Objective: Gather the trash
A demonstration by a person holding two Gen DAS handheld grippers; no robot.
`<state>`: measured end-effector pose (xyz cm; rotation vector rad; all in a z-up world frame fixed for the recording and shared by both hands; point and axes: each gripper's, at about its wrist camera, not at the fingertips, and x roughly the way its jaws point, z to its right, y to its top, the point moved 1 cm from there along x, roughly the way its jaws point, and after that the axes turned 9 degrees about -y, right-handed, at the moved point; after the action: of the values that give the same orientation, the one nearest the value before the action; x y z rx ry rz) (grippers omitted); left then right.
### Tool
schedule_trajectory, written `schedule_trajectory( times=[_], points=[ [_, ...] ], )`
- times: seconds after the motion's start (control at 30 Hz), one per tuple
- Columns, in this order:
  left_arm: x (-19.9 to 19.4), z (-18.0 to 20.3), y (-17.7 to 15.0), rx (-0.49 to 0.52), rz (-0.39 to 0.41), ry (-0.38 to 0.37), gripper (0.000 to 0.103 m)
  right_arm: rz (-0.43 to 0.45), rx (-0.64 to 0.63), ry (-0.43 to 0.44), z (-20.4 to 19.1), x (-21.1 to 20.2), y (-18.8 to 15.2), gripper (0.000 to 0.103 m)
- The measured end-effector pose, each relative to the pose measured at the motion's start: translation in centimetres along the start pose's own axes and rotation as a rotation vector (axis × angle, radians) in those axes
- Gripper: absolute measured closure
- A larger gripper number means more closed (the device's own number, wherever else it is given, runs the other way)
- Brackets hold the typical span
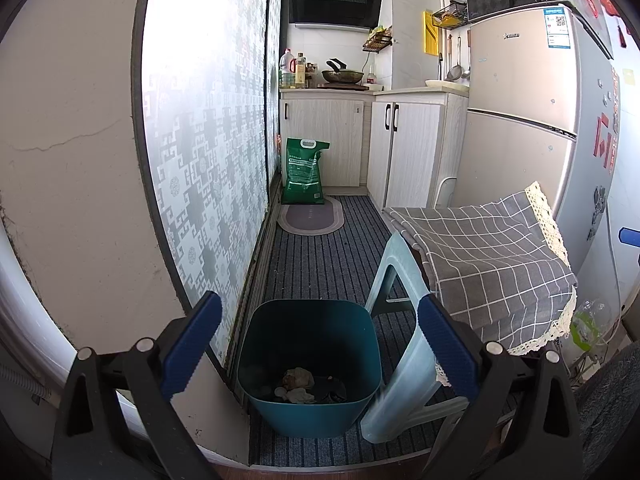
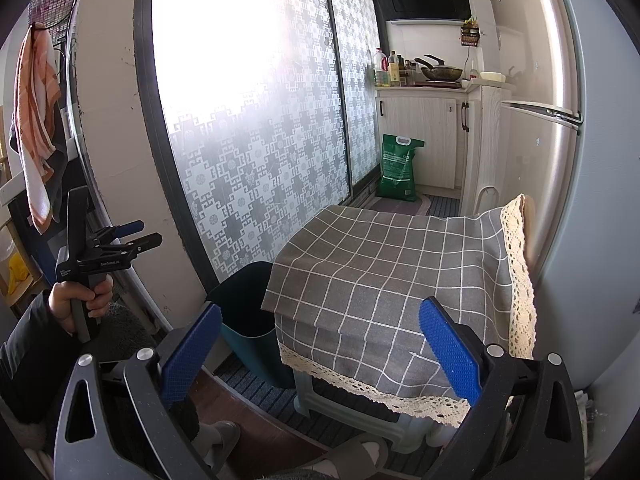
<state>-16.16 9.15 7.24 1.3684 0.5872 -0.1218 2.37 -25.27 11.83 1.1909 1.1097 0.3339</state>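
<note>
A teal trash bin (image 1: 312, 364) stands on the striped carpet by the sliding door. Crumpled paper and scraps (image 1: 298, 384) lie at its bottom. My left gripper (image 1: 318, 344) is open and empty, held just above and in front of the bin. In the right wrist view the bin (image 2: 248, 308) shows left of a small table under a grey checked cloth (image 2: 384, 272). My right gripper (image 2: 320, 344) is open and empty, in front of that cloth. The left gripper (image 2: 138, 236) also shows at the far left, held in a hand.
A pale green plastic stool (image 1: 404, 320) stands right of the bin, half under the cloth-covered table (image 1: 492, 252). A frosted sliding door (image 1: 208, 160) runs along the left. A green rice bag (image 1: 304, 172), cabinets and a fridge (image 1: 528, 112) stand farther back.
</note>
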Motion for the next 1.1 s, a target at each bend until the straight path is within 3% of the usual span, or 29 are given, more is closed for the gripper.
schedule_trajectory(
  times=[1.1],
  points=[
    [0.01,-0.28,-0.02,-0.003,0.002,-0.001,0.003,-0.002,0.000,0.000,0.12,-0.08,0.08,0.003]
  ],
)
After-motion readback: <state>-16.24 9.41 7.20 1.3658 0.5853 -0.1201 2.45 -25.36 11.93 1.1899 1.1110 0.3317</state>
